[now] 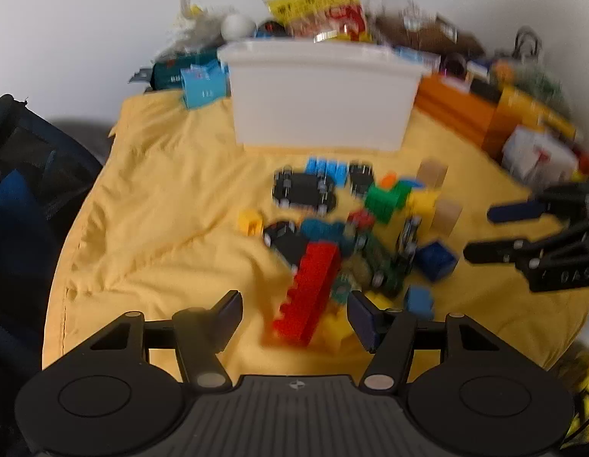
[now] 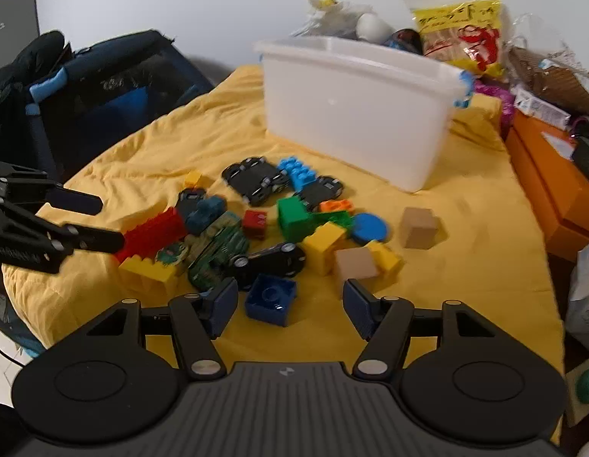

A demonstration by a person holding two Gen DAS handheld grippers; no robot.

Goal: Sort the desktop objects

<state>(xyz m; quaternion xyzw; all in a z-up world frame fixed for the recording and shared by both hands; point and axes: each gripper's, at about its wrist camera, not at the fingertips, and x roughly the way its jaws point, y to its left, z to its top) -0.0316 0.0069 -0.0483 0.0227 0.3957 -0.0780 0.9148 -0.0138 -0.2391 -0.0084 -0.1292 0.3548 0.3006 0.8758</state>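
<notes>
Barely started: toy pile (image 2: 264, 236) sits on the yellow cloth (image 2: 466, 266), near the bin (image 2: 355, 114). Both hand-held grippers, left (image 1: 294, 314) and right (image 2: 290, 301), spread, empty.

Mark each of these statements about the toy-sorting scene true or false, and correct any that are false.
1. Both grippers are open and hold nothing. True: the left gripper and the right gripper each show a wide gap between the fingers.
2. The toys lie on a green cloth. False: the cloth is yellow.
3. The white bin stands beyond the pile of toys. True.
4. The long red brick is already in the bin. False: it lies on the cloth, in front of the left gripper.
5. Two plain wooden cubes sit in the pile. True: the second wooden cube lies nearer the right gripper.
</notes>
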